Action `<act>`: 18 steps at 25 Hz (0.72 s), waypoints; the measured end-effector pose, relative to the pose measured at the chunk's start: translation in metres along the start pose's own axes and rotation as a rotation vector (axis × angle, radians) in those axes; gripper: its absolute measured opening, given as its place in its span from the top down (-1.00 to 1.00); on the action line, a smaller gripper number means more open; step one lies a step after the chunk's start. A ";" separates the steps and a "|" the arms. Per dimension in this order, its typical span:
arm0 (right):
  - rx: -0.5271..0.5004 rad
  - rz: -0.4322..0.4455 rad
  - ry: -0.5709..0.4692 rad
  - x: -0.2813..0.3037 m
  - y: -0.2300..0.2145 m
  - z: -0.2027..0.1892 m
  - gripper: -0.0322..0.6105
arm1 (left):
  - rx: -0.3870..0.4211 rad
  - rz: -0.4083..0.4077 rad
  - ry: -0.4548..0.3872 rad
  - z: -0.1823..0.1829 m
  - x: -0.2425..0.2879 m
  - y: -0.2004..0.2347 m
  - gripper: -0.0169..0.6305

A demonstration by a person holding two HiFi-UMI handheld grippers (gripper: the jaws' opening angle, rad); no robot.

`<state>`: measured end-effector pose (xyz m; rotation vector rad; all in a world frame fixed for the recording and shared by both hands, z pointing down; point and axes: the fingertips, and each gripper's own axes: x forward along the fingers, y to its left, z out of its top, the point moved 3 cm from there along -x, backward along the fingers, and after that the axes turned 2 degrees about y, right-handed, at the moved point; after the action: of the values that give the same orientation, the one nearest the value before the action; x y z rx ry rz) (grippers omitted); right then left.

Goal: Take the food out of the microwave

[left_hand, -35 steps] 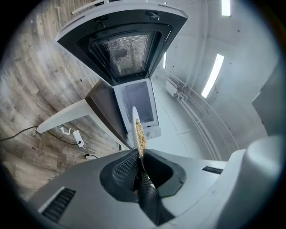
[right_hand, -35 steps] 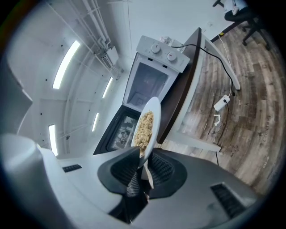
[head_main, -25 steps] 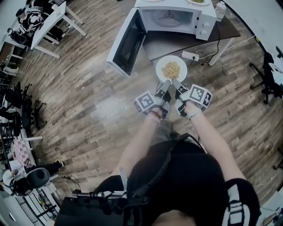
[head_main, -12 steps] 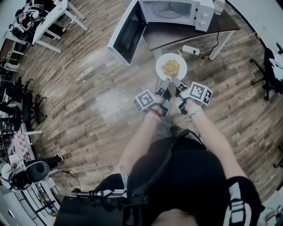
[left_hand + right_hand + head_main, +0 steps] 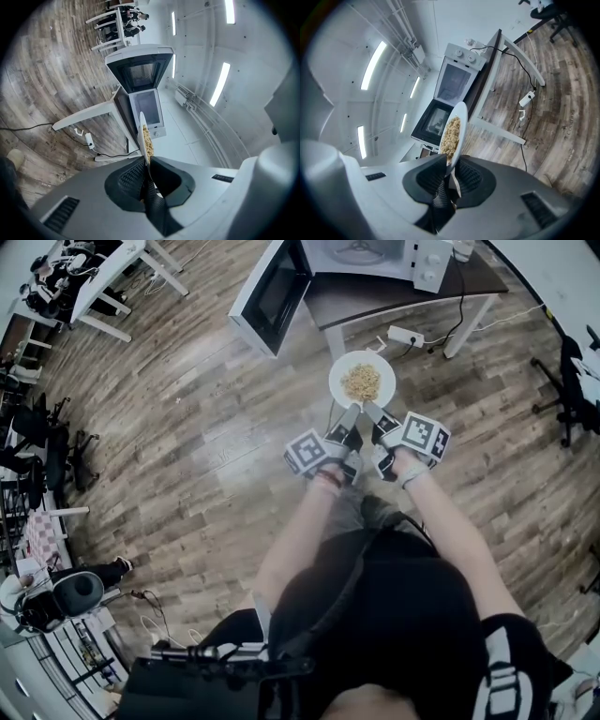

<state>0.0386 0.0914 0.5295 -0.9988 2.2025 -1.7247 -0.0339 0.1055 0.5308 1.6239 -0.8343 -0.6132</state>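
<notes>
Clamped side by side by the left gripper (image 5: 348,415) and right gripper (image 5: 369,412), jaws nearly closed: near rim of a round white plate (image 5: 337,390) of pale crumbly food (image 5: 363,382), outside the open white microwave (image 5: 427,259).

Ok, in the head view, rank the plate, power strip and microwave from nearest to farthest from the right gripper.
1. Plate: clamped in the right gripper's jaws, just ahead of it.
2. Power strip: beyond the plate, beside the table.
3. Microwave: on the table at the top edge, door open.
</notes>
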 end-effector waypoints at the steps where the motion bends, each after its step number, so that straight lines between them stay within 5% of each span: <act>1: -0.001 0.000 0.003 -0.003 0.000 -0.003 0.72 | -0.002 0.001 0.000 -0.003 -0.003 0.000 0.86; 18: 0.003 0.002 -0.005 -0.039 0.001 -0.047 0.73 | -0.003 -0.002 0.014 -0.042 -0.044 -0.003 0.87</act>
<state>0.0442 0.1519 0.5332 -0.9990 2.1963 -1.7228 -0.0281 0.1658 0.5348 1.6253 -0.8215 -0.6041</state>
